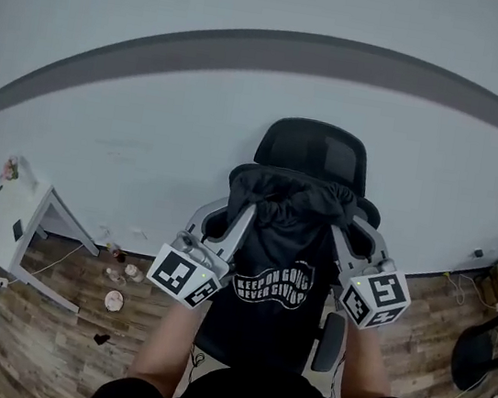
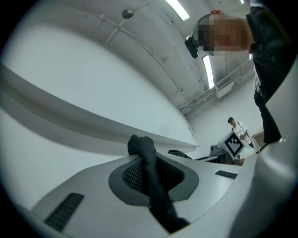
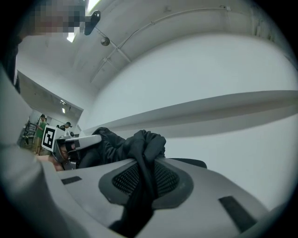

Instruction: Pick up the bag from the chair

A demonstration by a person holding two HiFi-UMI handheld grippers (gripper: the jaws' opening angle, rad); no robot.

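A black cloth bag (image 1: 277,272) with white lettering hangs in front of a black office chair (image 1: 315,157), held up by its gathered top. My left gripper (image 1: 249,210) is shut on the bag's top left edge; the pinched black cloth (image 2: 151,179) runs between its jaws. My right gripper (image 1: 337,227) is shut on the top right edge, with bunched black cloth (image 3: 142,172) squeezed between its jaws. The bag's body hides most of the chair seat in the head view. Each gripper view shows the other gripper's marker cube (image 2: 234,143) (image 3: 49,138) beside the bag.
A white wall with a grey band stands close behind the chair. A white desk (image 1: 4,222) is at the left, with small items on the wooden floor (image 1: 113,298) near it. Another dark chair (image 1: 481,353) and cables sit at the right. People stand far off in the room.
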